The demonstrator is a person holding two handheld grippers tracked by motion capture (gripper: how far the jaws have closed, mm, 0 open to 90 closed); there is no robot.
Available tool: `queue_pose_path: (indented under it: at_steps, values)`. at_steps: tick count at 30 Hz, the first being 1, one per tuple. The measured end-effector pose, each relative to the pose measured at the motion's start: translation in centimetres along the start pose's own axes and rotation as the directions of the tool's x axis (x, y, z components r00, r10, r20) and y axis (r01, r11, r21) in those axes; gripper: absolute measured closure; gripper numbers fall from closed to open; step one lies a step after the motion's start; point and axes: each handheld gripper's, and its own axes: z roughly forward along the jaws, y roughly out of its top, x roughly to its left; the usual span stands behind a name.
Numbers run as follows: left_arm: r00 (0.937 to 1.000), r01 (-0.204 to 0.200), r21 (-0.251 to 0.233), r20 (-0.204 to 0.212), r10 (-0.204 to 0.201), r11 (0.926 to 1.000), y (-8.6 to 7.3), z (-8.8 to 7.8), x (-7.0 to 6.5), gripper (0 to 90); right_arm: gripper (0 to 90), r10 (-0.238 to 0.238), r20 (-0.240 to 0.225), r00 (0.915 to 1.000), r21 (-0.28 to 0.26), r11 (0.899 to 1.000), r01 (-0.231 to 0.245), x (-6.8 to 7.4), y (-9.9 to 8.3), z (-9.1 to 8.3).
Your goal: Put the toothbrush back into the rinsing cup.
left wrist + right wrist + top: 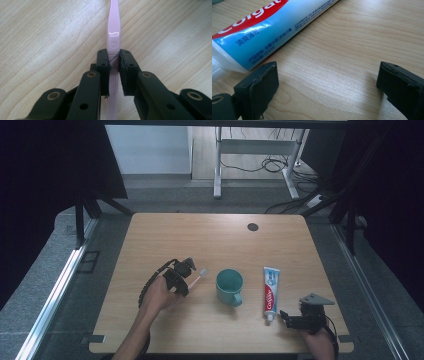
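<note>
Toothbrush [113, 32] is clamped by its pink handle in the left gripper [184, 274], just above the table [210, 240], left of the teal mug [229, 287]. Right gripper [327, 82] rests with jaws apart beside the toothpaste tube [270, 291]. Judged step: brush secured; next, carry it over the mug and lower it in.

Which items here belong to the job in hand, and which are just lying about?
In the job:
- toothbrush, clamped in the left tool
- toothpaste, beside the open right tool
- cup, between the two

Lying about:
- dark disc at the table's far edge
</note>
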Motion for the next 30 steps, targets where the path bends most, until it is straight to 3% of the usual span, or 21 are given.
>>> queue_pose_path:
  at_steps: [6, 14, 23, 27, 28, 30]
  values:
    - [0.9998, -0.016, -0.082, 0.012, 0.017, 0.9965, -0.5, -1.3, 0.0, 79.4, 3.9, 0.0, 0.0, 1.0, 0.0, 1.0, 0.0, 0.0, 0.0, 0.0]
    - [0.9986, -0.051, -0.185, 0.007, 0.053, 0.9815, -1.3, -2.5, -0.1, 79.4, 3.9, 0.0, 0.0, 1.0, 0.0, 1.0, 0.0, 0.0, 0.0, 0.0]
    - [0.997, -0.07, -0.293, 0.012, 0.077, 0.9537, -2.1, -3.4, -0.2, 79.4, 3.9, 0.0, 0.0, 1.0, 0.0, 1.0, 0.0, 0.0, 0.0, 0.0]
    - [0.9958, -0.078, -0.334, 0.02, 0.09, 0.9395, -2.4, -3.7, -0.3, 79.4, 3.9, 0.0, 0.0, 1.0, 0.0, 1.0, 0.0, 0.0, 0.0, 0.0]
    - [0.9949, -0.088, -0.352, 0.016, 0.1, 0.932, -2.5, -3.9, -0.3, 79.4, 3.9, 0.0, 0.0, 1.0, 0.0, 1.0, 0.0, 0.0, 0.0, 0.0]
    - [0.995, -0.085, -0.362, 0.018, 0.099, 0.9283, -2.6, -4.0, -0.4, 79.4, 3.9, 0.0, 0.0, 1.0, 0.0, 1.0, 0.0, 0.0, 0.0, 0.0]
